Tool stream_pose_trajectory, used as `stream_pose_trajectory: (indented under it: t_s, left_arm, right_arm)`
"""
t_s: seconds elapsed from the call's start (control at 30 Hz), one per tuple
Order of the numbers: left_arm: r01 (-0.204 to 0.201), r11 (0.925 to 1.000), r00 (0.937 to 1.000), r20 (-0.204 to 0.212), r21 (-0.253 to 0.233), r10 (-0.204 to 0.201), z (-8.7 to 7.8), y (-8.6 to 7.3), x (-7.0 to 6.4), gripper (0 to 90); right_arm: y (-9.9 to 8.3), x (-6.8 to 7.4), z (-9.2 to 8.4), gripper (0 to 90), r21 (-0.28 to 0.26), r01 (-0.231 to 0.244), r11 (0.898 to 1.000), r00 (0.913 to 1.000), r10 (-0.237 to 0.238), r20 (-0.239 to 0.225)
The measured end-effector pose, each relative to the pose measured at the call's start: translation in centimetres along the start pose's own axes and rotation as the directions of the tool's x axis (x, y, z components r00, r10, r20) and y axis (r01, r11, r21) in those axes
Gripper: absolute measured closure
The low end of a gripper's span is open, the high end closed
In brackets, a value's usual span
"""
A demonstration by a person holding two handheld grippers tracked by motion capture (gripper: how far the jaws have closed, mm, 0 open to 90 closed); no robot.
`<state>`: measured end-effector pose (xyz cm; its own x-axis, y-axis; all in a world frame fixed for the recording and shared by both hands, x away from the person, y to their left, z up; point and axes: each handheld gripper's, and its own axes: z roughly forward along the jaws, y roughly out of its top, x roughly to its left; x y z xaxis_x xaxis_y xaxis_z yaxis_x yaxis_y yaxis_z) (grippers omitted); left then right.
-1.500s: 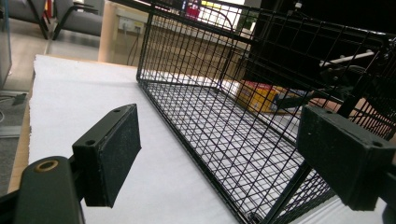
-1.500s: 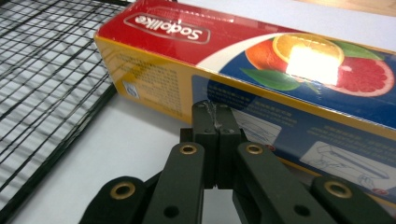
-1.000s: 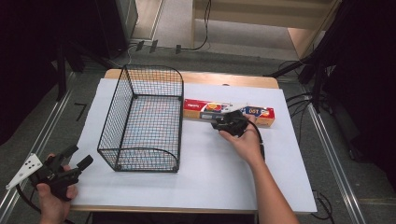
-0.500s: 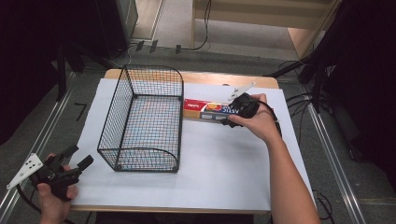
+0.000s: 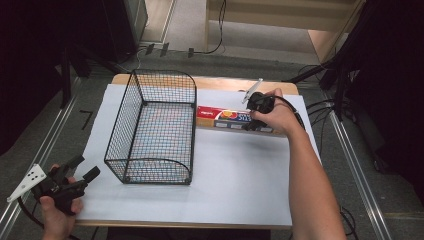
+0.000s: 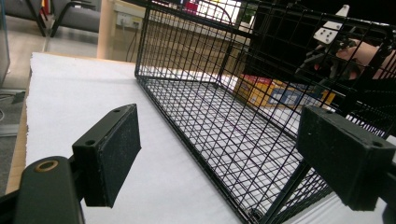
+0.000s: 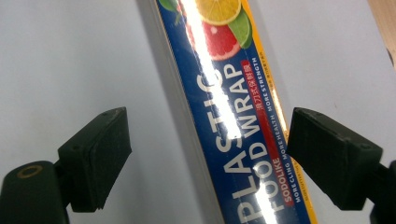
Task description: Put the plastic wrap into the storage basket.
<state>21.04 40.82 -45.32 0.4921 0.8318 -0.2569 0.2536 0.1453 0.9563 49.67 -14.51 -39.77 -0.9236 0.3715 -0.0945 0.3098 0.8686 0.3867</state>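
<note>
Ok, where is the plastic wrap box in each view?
High view: box right of the basket, under the right gripper.
Left gripper view: box seen through the basket mesh, upper right.
Right gripper view: box runs down the centre, between open jaws.
Shared landmark: white sheet.

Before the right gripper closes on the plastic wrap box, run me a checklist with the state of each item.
1. Right gripper jaws open, having just opened: ok.
2. Plastic wrap box lies between the pads, neither pressing on it: ok.
3. Box lies flat on the white sheet, beside the wire basket: ok.
4. Basket interior free for a drop: ok.
5. Left gripper open, holding nothing, near the basket's near left corner, away from the box: ok.
6. Whether the pads are low enough to clamp the box sides: cannot tell.
</note>
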Motion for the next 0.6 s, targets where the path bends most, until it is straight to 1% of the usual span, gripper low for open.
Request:
stream_pose_trajectory:
  t_s: [0.1, 0.13, 0.17, 0.23, 0.27, 0.3, 0.33, 0.37, 0.47, 0.6]
  left_arm:
    - [-0.002, 1.0000, 1.0000, -0.001, 0.002, 0.002, 0.0, 0.0, 0.0, 14.1]
    - [-0.003, 1.0000, 1.0000, -0.002, 0.001, 0.003, 0.0, 0.0, 0.0, 14.1]
    - [-0.001, 1.0000, 1.0000, -0.003, 0.001, 0.001, 0.0, 0.0, 0.0, 14.1]
    - [-0.001, 1.0000, 1.0000, -0.002, 0.001, 0.001, 0.0, 0.0, 0.0, 14.1]
    - [-0.002, 1.0000, 1.0000, -0.002, 0.002, 0.002, 0.0, 0.0, 0.0, 14.1]
    - [-0.001, 1.0000, 1.0000, -0.002, 0.001, 0.001, 0.0, 0.0, 0.0, 14.1]
    - [-0.001, 1.0000, 1.0000, -0.002, 0.002, 0.001, 0.0, 0.0, 0.0, 14.1]
    - [-0.002, 1.0000, 1.0000, -0.002, 0.003, 0.002, 0.1, 0.0, 0.0, 14.1]
    - [-0.006, 1.0000, 1.0000, -0.004, 0.005, 0.006, 0.1, 0.0, -0.1, 14.1]
    - [-0.016, 0.9998, 0.9999, -0.003, 0.010, 0.016, 0.1, 0.0, -0.2, 14.1]
  right_arm:
    - [0.4, -0.5, 0.3, 13.8, 0.016, 0.028, 0.999, 0.9996, -0.028, -0.005]
    - [0.6, -0.6, 0.4, 13.9, 0.021, 0.024, 0.999, 0.9997, -0.024, -0.005]
    - [0.7, -0.8, 0.5, 13.9, 0.030, 0.034, 0.999, 0.9994, -0.034, -0.004]
    - [0.7, -1.2, 0.8, 14.2, 0.051, 0.038, 0.998, 0.9993, -0.038, -0.007]
    - [0.7, -1.4, 0.8, 14.6, 0.059, 0.033, 0.998, 0.9994, -0.033, -0.004]
    - [0.7, -1.6, 0.9, 15.3, 0.063, 0.036, 0.997, 0.9993, -0.035, -0.014]
    - [0.7, -1.7, 1.0, 16.2, 0.070, 0.030, 0.997, 0.9995, -0.029, -0.013]
    - [0.7, -1.8, 1.2, 17.4, 0.077, 0.040, 0.996, 0.9991, -0.039, -0.017]
    - [0.7, -2.0, 1.7, 21.5, 0.104, 0.044, 0.994, 0.9989, -0.042, -0.021]
    - [0.7, -2.3, 2.6, 26.5, 0.123, 0.056, 0.991, 0.9977, -0.051, -0.043]
